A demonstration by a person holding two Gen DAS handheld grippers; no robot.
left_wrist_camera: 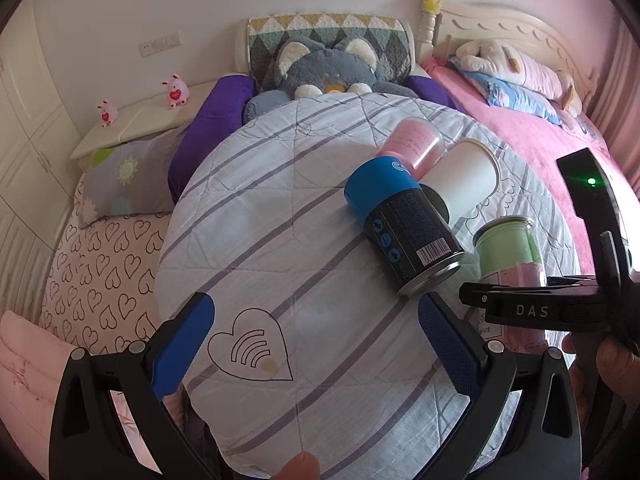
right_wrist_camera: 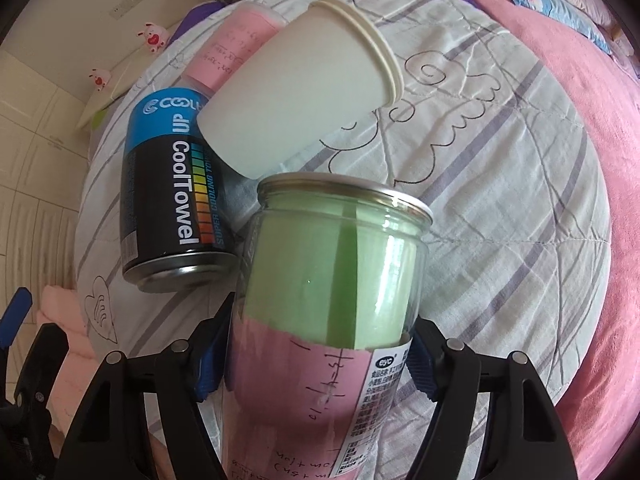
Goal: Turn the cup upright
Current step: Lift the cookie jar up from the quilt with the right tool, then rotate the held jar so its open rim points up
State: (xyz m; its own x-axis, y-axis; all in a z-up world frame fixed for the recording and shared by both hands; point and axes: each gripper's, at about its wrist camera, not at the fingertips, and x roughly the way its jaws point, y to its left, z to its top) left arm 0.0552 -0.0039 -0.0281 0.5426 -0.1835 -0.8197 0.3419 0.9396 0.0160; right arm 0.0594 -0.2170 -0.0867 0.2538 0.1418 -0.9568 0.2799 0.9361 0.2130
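Observation:
A clear cup with green and pink paper inside (right_wrist_camera: 332, 320) sits between the fingers of my right gripper (right_wrist_camera: 312, 364), which is shut on it, its metal rim pointing away; it also shows in the left wrist view (left_wrist_camera: 510, 252). A white cup (right_wrist_camera: 304, 96) lies on its side on the round striped cushion (right_wrist_camera: 500, 208), leaning on a pink cup (right_wrist_camera: 240, 48) and a blue-black CoolTowel can (right_wrist_camera: 172, 200). In the left wrist view the white cup (left_wrist_camera: 464, 180), the can (left_wrist_camera: 404, 224) and the pink cup (left_wrist_camera: 416, 142) lie ahead and right of my open, empty left gripper (left_wrist_camera: 316, 344).
The cushion (left_wrist_camera: 260, 220) lies on a bed with a heart-print sheet (left_wrist_camera: 104, 288), a pink blanket (right_wrist_camera: 580, 80), a grey plush cat (left_wrist_camera: 332, 68) and pillows. A white bedside shelf (left_wrist_camera: 152, 116) holds two small pink toys.

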